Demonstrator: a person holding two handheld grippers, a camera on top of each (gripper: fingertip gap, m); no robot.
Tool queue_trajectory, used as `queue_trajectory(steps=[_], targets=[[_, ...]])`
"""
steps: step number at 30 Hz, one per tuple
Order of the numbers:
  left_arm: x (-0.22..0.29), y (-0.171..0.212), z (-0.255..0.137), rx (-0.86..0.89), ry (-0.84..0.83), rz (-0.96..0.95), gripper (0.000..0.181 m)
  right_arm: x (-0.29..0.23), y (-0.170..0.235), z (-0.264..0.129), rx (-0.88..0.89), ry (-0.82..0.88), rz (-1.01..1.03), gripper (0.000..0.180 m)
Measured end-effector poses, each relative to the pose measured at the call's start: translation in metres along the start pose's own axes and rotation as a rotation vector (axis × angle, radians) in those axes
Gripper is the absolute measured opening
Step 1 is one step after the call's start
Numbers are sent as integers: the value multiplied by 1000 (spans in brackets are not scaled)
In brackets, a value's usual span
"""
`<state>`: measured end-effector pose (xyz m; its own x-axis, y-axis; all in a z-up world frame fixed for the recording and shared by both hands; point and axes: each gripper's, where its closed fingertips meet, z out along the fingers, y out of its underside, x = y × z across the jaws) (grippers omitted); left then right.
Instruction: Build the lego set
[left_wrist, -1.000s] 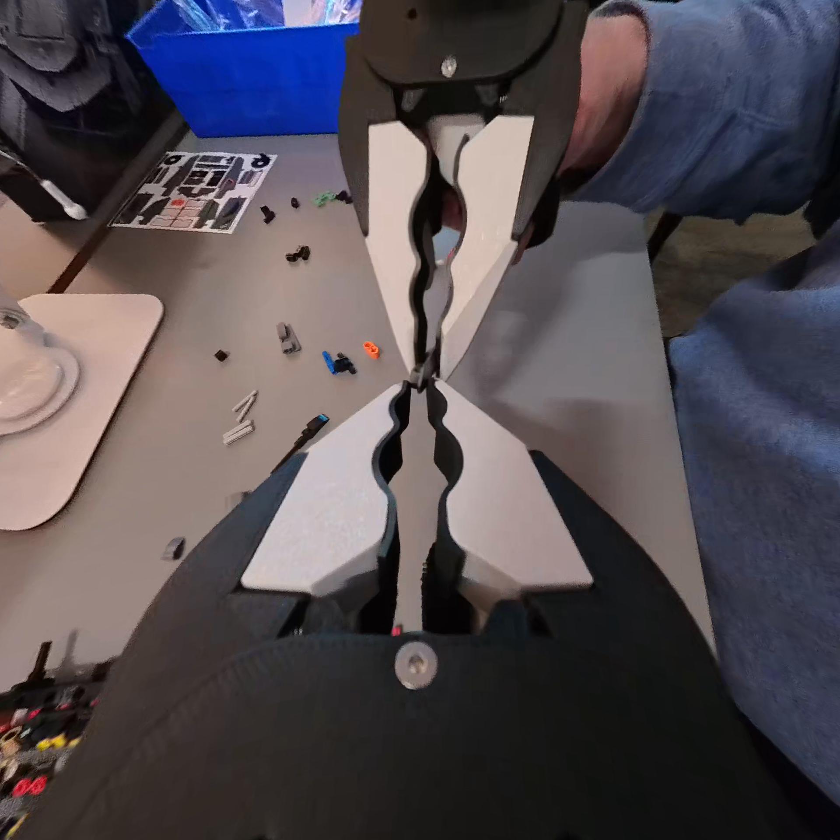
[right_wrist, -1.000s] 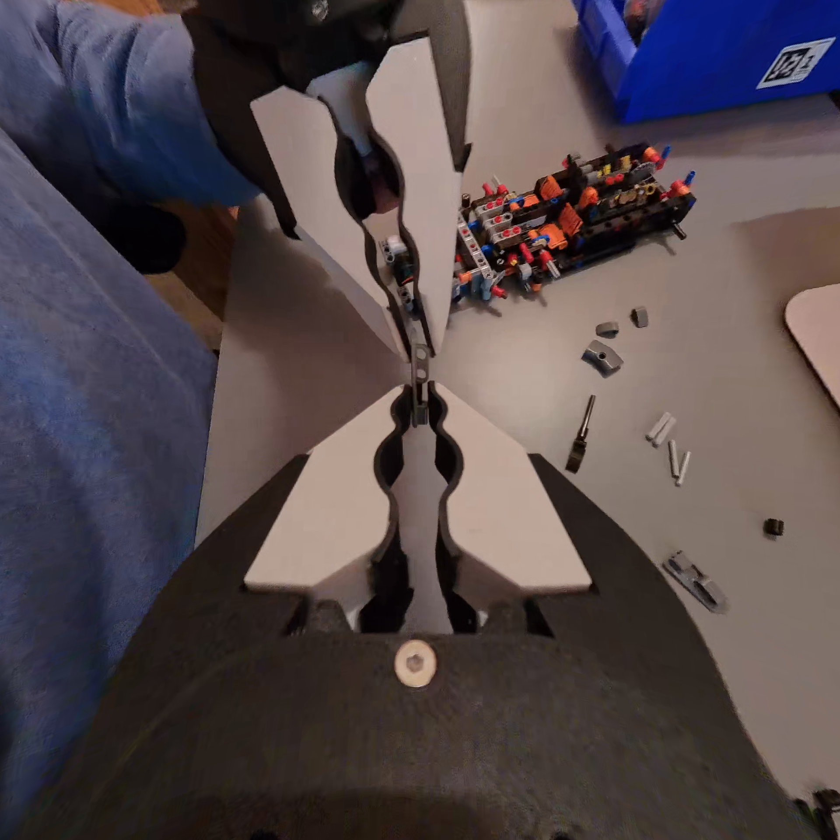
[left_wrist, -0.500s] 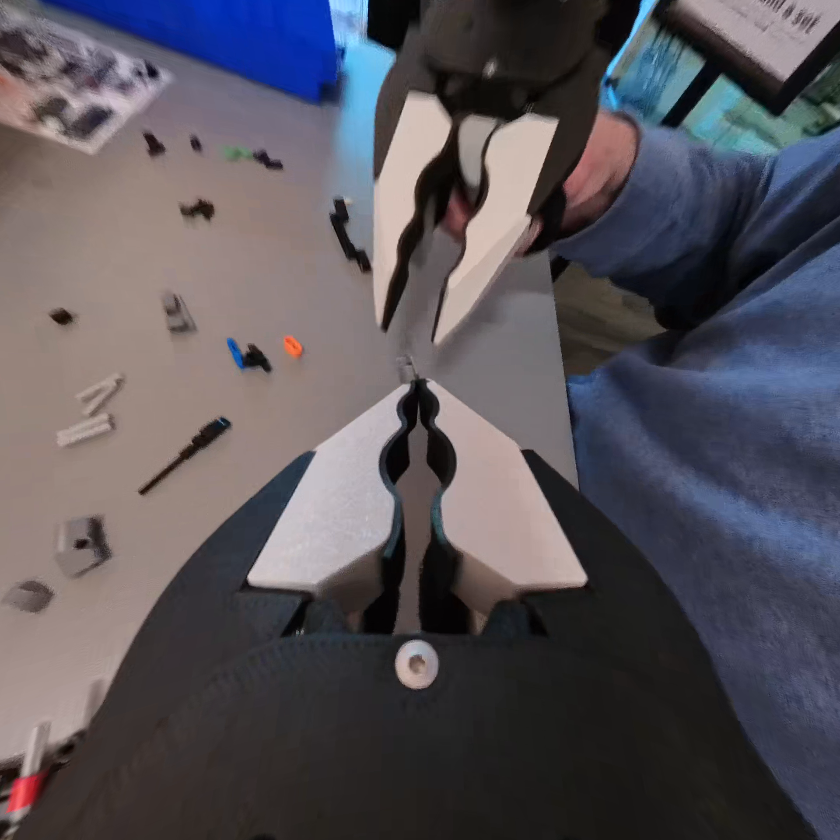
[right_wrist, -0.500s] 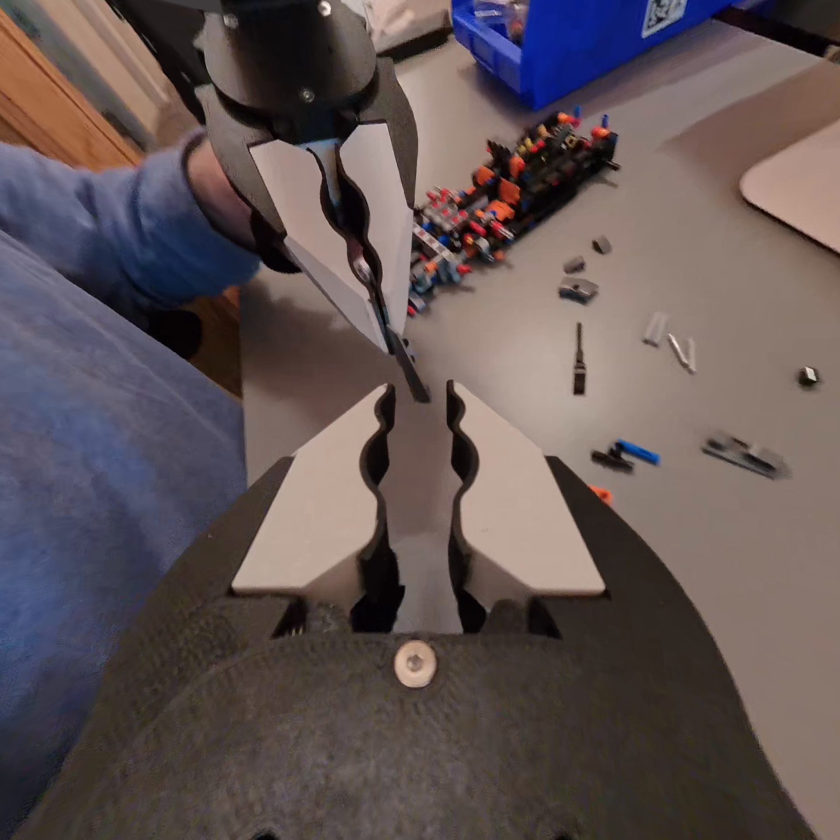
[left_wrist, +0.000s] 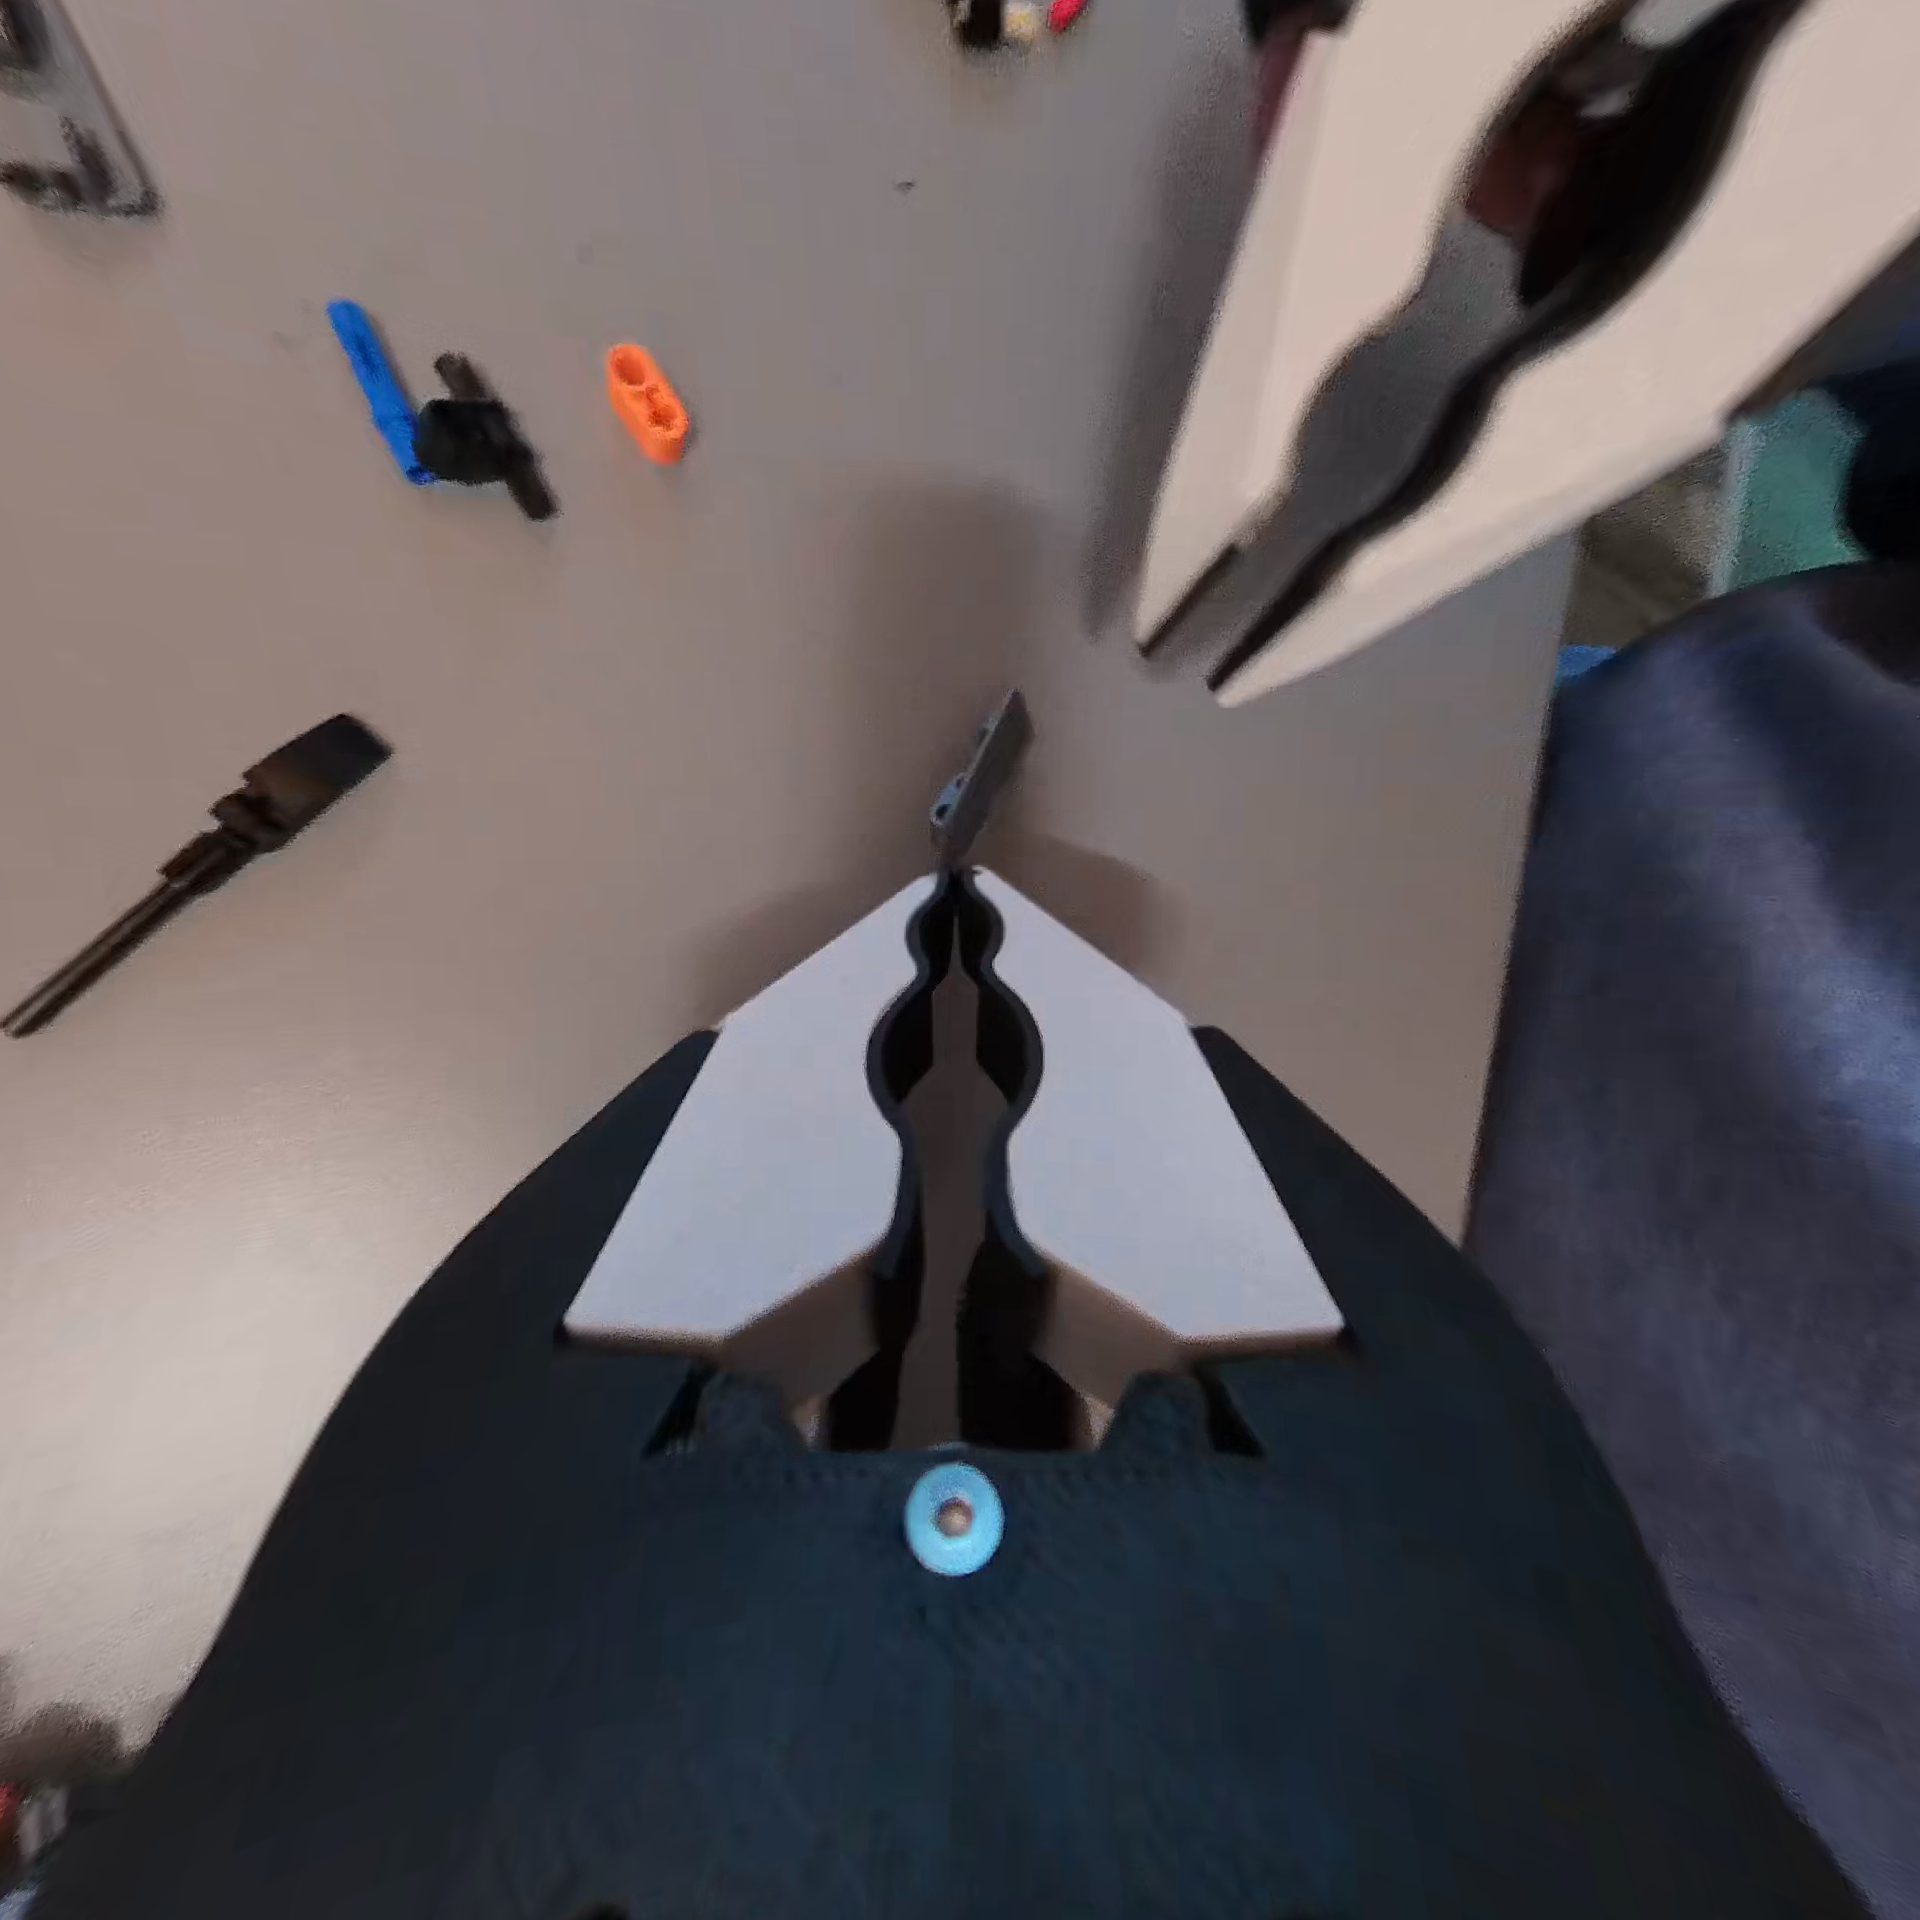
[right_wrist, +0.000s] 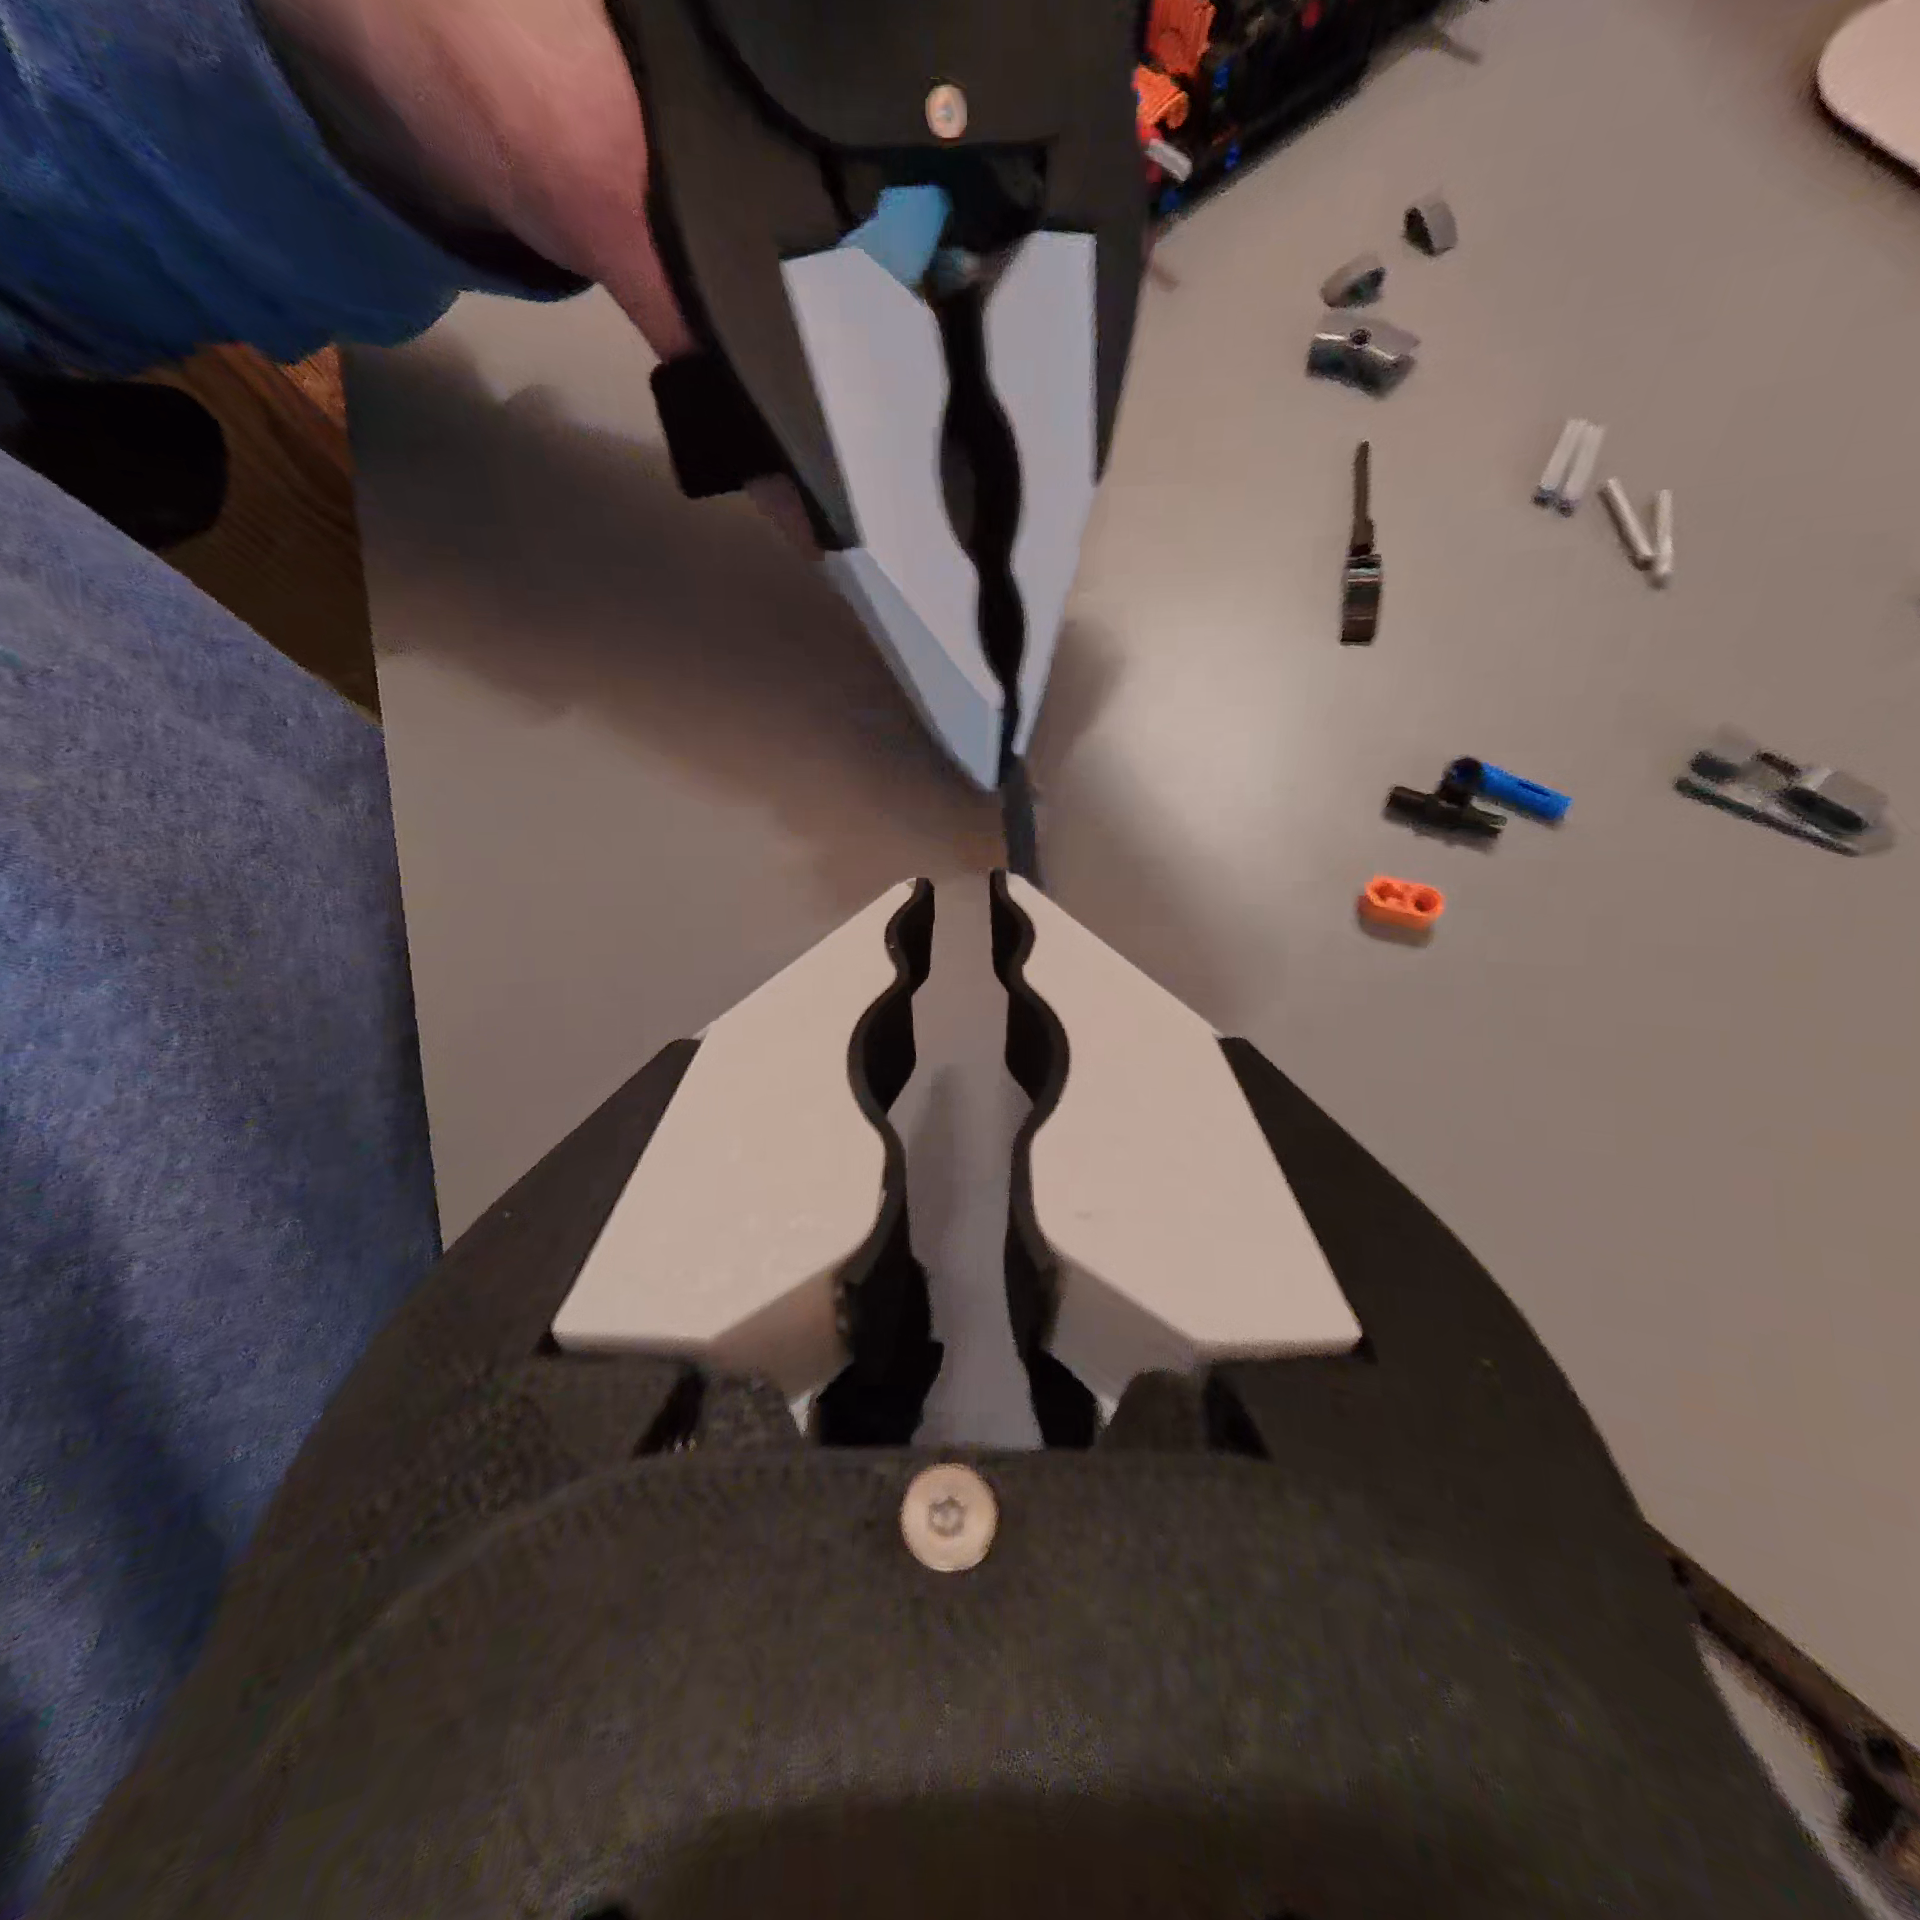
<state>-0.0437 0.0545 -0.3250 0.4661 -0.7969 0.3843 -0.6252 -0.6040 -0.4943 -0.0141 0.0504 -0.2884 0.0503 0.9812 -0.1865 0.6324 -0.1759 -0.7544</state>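
Handover done: my right gripper (right_wrist: 956, 883), clamped on the thin dark grey lego beam (left_wrist: 982, 779) a second ago, now stands slightly parted and empty. My left gripper (left_wrist: 954, 875) alone pinches the beam by its tips, above the grey table (left_wrist: 727, 644). Next, I judge, fitting it to the black-and-orange chassis (right_wrist: 1226, 83) at the far edge.

In the right wrist view the table (right_wrist: 644, 935) lies bare through the centre and left of the frame. Loose parts crowd the right side: an orange link (right_wrist: 1402, 906), a blue pin (right_wrist: 1519, 792) and a black axle (right_wrist: 1360, 551). The left gripper (right_wrist: 1006, 764) hangs at upper centre, blocking that way.
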Motion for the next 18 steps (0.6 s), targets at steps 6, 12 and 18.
queue_trajectory(steps=[6, 12, 18], targets=[[-15, -2, -15, -1, -116, 11, 12, 14, 9, 0, -41, 64, -28, 10], [-5, -1, -31, 77, -187, 85, 13, 19, 19, -14, -87, 124, -79, 12], [23, -15, -18, 181, -224, 234, 13, 65, 40, -86, -28, 322, 26, 18]])
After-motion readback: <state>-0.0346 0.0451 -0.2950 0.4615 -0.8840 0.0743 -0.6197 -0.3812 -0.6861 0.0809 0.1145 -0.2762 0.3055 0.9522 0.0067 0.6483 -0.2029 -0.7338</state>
